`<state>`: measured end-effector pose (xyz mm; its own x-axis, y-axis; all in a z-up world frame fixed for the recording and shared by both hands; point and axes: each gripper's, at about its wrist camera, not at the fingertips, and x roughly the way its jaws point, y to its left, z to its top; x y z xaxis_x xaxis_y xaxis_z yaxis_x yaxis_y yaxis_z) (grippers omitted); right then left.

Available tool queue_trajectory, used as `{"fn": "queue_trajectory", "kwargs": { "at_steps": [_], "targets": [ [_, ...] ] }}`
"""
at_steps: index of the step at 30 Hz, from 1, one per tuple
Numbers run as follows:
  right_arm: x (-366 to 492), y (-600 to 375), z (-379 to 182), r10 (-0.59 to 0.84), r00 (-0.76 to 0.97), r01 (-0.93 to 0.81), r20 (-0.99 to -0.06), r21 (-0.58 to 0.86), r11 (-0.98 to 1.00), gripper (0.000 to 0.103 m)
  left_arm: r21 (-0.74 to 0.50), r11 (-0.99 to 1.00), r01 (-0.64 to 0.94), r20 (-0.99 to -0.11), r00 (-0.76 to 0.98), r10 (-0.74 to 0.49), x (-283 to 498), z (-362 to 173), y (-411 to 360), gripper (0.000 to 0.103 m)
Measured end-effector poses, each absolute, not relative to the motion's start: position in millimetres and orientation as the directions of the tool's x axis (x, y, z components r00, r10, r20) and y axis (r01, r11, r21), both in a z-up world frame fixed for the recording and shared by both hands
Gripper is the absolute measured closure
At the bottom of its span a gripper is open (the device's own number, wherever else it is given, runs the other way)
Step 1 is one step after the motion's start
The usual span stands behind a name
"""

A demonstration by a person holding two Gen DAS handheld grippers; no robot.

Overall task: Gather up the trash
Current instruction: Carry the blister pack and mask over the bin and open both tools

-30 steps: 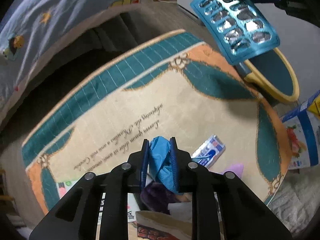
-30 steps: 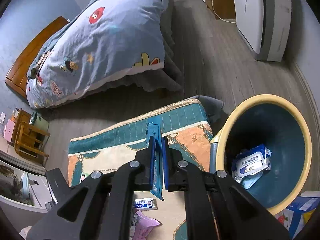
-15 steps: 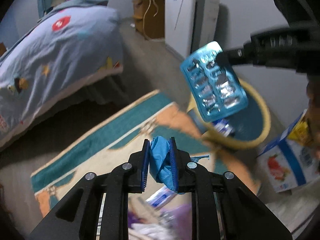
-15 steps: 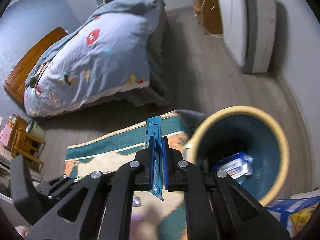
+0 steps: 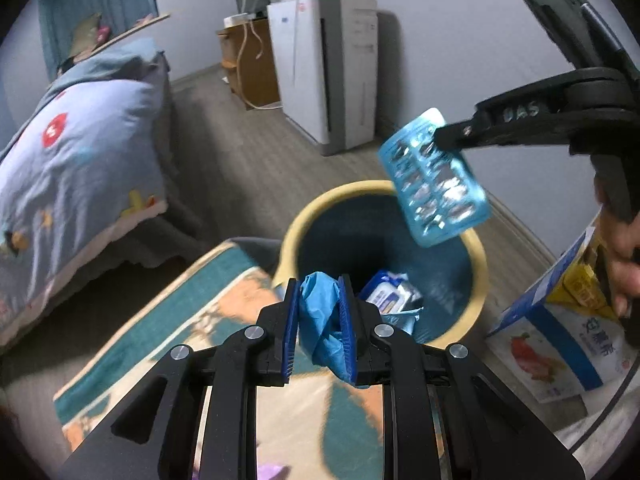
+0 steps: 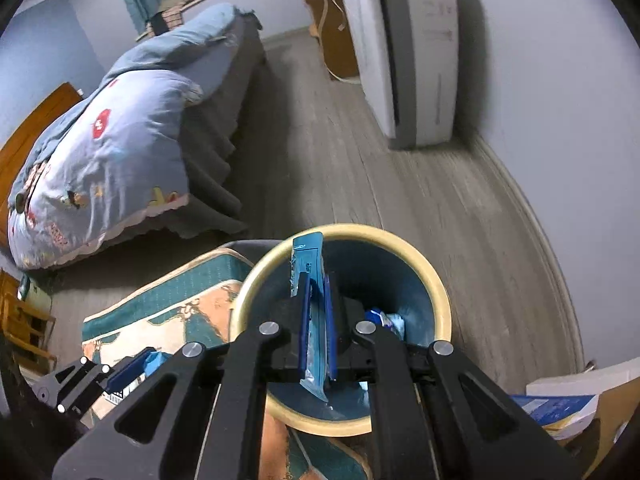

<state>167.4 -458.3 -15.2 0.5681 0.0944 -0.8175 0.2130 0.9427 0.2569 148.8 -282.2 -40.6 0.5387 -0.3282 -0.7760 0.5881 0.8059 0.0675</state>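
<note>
Trash here is two pieces, each pinched in a gripper over a yellow-rimmed bin (image 5: 478,276). On the left, the bed (image 5: 76,152) with its blue cartoon quilt stands beside the patterned teal and cream rug (image 5: 180,320). Nearer centre, the left gripper (image 5: 319,320) has its blue pads closed tight on a crumpled blue wrapper (image 5: 322,324), held at the bin's near rim. Inside the bin lies a white and blue wipes packet (image 5: 388,294). To the right, the right gripper (image 6: 316,320) is clamped on a blue blister pack (image 5: 434,178), which hangs tilted above the bin's far side. Rightmost, a printed carton (image 5: 556,344) sits just beside the bin. A white appliance (image 5: 332,68) stands against the wall behind.
</note>
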Motion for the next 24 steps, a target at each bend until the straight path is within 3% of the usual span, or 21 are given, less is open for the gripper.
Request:
{"fn": "queue_trajectory", "kwargs": {
  "at_steps": [11,13,15,17,18,19,20,24],
  "targets": [
    [174.2,-477.1,-38.5,0.123,0.538,0.264,-0.834,0.305,0.915,0.093,0.017,0.810,0.587,-0.752,0.541,-0.376,178.0,-49.9,-318.4,0.079],
    [173.8,-475.7,-37.1,0.112,0.535,0.268,-0.837,0.294,0.918,0.061,0.027,0.817,0.576,-0.743,0.558,-0.369,179.4,-48.5,-316.9,0.073],
    [174.3,-472.6,-33.7,0.112,0.543,0.259,-0.832,0.293,0.920,0.041,0.017,0.826,0.563,-0.748,0.555,-0.363,181.2,-46.8,-314.9,0.064],
    [174.7,-469.6,-29.5,0.105,0.547,0.250,-0.830,0.282,0.926,0.037,0.009,0.831,0.556,-0.744,0.559,-0.366,181.0,-43.8,-310.0,0.050],
    [174.4,-468.4,-27.8,0.104,0.550,0.248,-0.829,0.281,0.927,0.030,0.012,0.835,0.550,-0.737,0.569,-0.365,179.3,-41.4,-306.2,0.044],
    [173.9,-467.5,-26.0,0.105,0.555,0.247,-0.825,0.284,0.926,0.022,0.014,0.838,0.546,-0.732,0.577,-0.363,177.3,-39.1,-302.8,0.031],
    [174.2,-467.4,-24.8,0.107,0.558,0.246,-0.823,0.288,0.926,0.020,0.020,0.841,0.540,-0.728,0.585,-0.358,175.3,-37.1,-299.4,0.023],
    [173.5,-463.0,-19.1,0.106,0.563,0.248,-0.819,0.290,0.924,0.011,0.048,0.859,0.509,-0.728,0.607,-0.319,167.7,-30.7,-280.8,0.018]
  ]
}}
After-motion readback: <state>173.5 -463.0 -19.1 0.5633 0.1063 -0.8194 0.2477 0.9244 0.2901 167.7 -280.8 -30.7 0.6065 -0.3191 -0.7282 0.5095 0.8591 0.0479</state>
